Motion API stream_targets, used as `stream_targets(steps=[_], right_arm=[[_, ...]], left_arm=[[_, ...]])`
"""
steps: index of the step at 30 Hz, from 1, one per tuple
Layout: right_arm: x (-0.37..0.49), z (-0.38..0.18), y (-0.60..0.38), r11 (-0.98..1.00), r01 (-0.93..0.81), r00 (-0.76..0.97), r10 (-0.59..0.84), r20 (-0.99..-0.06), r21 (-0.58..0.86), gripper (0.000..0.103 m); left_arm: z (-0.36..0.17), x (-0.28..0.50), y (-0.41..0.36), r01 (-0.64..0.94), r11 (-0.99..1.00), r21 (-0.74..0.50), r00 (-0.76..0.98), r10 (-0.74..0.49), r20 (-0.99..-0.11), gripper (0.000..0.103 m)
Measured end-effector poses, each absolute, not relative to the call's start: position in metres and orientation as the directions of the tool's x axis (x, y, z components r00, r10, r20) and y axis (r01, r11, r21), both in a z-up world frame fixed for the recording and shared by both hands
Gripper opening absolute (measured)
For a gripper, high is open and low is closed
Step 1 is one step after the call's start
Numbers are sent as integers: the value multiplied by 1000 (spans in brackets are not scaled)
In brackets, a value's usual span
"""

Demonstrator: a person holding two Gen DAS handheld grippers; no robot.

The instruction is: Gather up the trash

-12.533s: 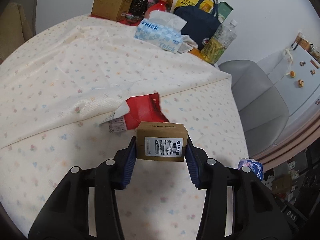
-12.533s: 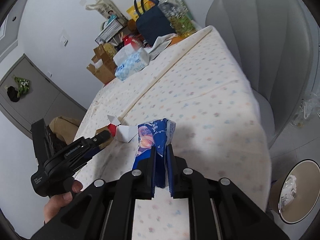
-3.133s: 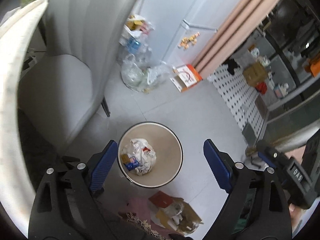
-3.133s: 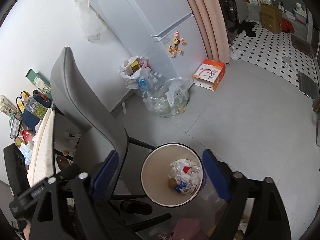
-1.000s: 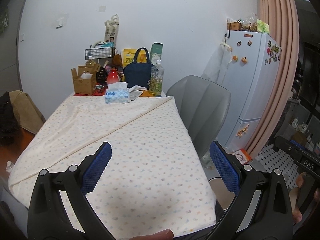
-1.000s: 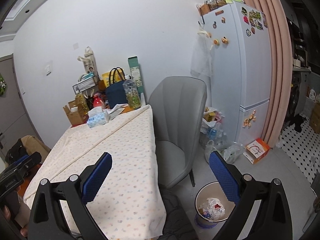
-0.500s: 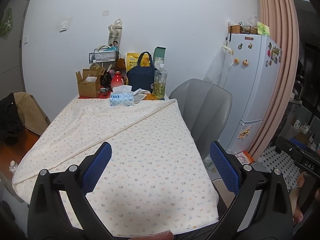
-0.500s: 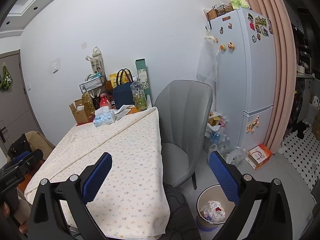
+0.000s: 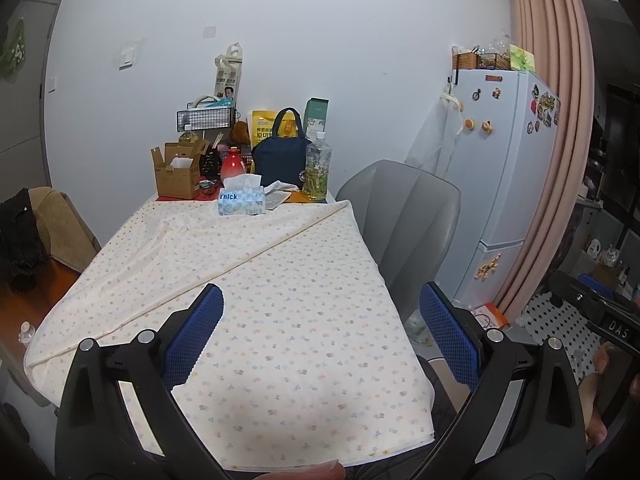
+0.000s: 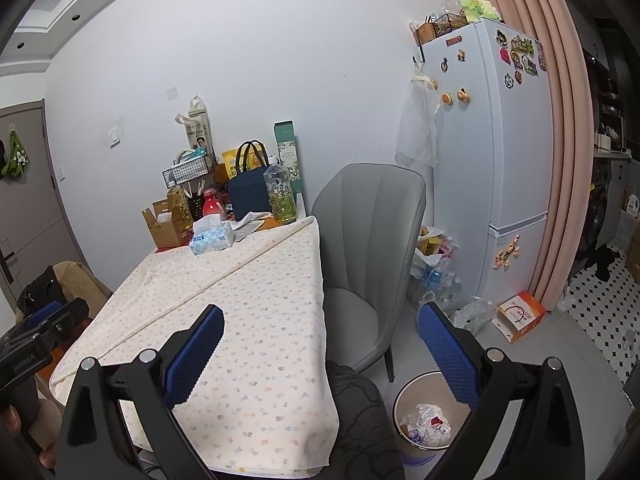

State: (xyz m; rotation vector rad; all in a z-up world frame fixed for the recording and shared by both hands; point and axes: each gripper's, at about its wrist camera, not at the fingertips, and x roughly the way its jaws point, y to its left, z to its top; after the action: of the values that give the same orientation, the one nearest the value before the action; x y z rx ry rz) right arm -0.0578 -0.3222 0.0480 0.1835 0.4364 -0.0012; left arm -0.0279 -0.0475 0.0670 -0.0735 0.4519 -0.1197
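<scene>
My left gripper (image 9: 320, 336) is open and empty, held above the near end of the table (image 9: 280, 300), which has a cream flowered cloth. My right gripper (image 10: 320, 344) is open and empty too, over the table's near right corner (image 10: 256, 320). A round beige trash bin (image 10: 430, 416) stands on the floor at the lower right of the right wrist view, holding crumpled wrappers and paper. No loose trash shows on the cloth. The other gripper shows at the edge of each view.
At the table's far end stand a tissue box (image 9: 241, 200), a cardboard box (image 9: 176, 176), a navy bag (image 9: 280, 162) and a bottle (image 9: 317, 172). A grey chair (image 10: 372, 248) is right of the table, then bags of rubbish (image 10: 436, 272) and a white fridge (image 10: 496, 160).
Both grippers dropped their trash in the bin and rose from the floor back to face the table. Over the last second both views have drawn back slightly.
</scene>
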Motion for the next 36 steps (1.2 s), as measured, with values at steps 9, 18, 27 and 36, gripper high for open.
stream_targets(steps=[9,18,27,36], right_arm=[[-57,46,-320,984,34,906,44,-421,175,96],[-54,45,-322,983,31,902,50,-430,180,96],[-55,51,-322,982,16,902,66,-428,186,96],[-60,51,-332,980,20,906,66,-418,198,96]], left_arm=[[69,-29,-46,98,991,-96,895,-130,-428,97],[68,-25,-50,96,991,-97,885,-130,-446,97],[73,-22,-56,109,990,-90,879,-139,-456,97],[70,-23,-70,125,989,-82,877,-148,-457,97]])
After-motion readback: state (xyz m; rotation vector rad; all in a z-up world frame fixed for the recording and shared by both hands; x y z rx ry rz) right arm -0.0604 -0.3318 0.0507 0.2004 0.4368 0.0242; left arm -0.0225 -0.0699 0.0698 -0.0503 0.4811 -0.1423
